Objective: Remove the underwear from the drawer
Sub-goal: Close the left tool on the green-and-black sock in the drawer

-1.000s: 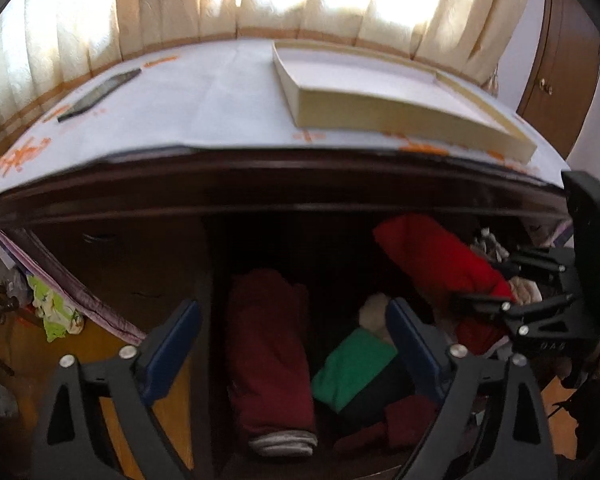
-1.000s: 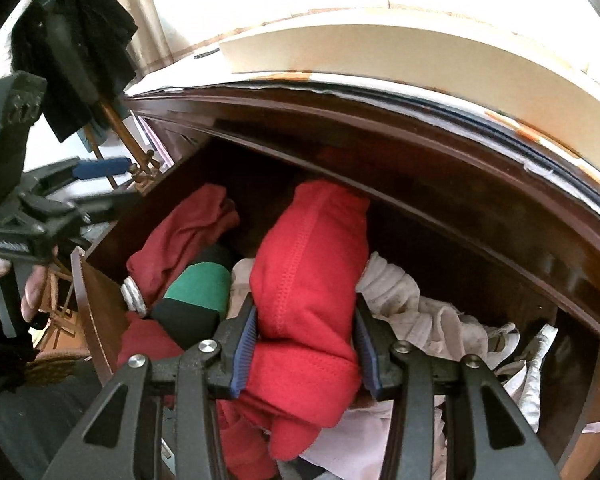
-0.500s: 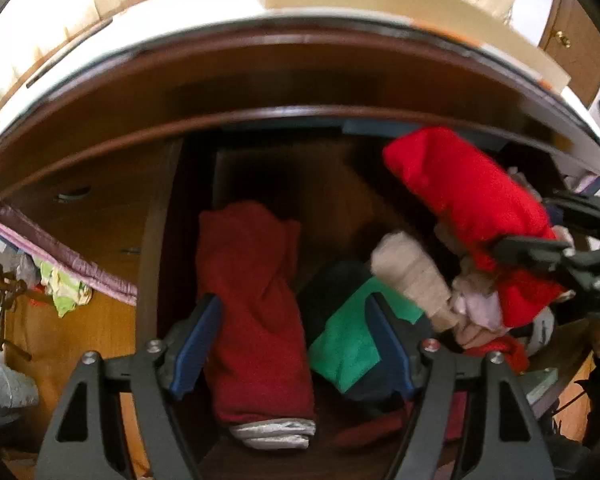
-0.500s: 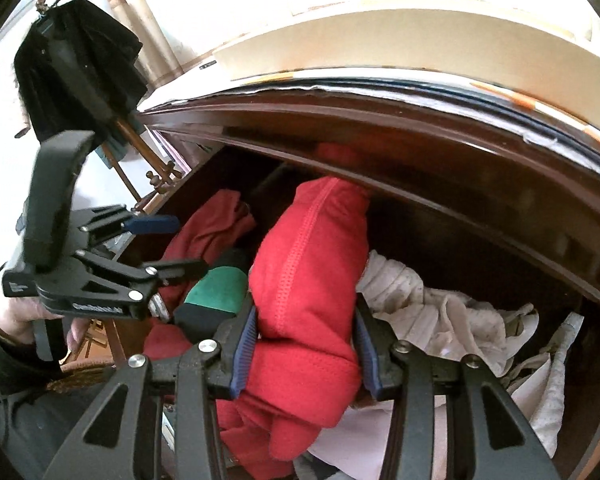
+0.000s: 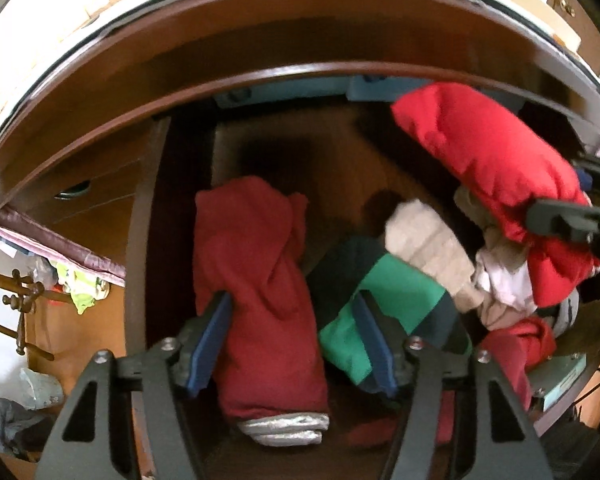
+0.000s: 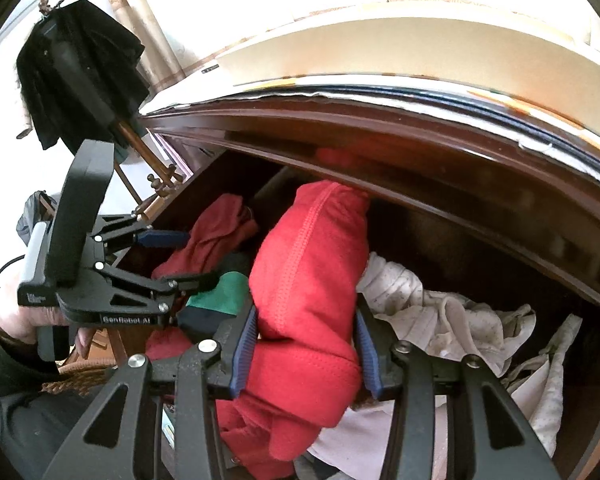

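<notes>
The open wooden drawer (image 5: 140,240) holds folded underwear. My right gripper (image 6: 306,344) is shut on a bright red folded pair (image 6: 308,272) and holds it up above the other clothes; the pair also shows at the right of the left wrist view (image 5: 488,172). My left gripper (image 5: 296,340) is open, its fingers straddling a dark red folded pair with a grey waistband (image 5: 260,292); it does not grip the pair. It also shows from the side in the right wrist view (image 6: 180,256). A green and dark pair (image 5: 380,308) lies just right of it.
A beige folded item (image 5: 428,252) and pale crumpled clothes (image 6: 440,312) lie in the drawer's right part. The dresser's top edge (image 6: 420,152) overhangs the drawer closely. A black garment (image 6: 80,76) hangs on a stand to the left.
My left gripper has dipped down and forward into the drawer, now straddling the dark red pair. My right gripper has kept its hold on the bright red pair, lifted slightly.
</notes>
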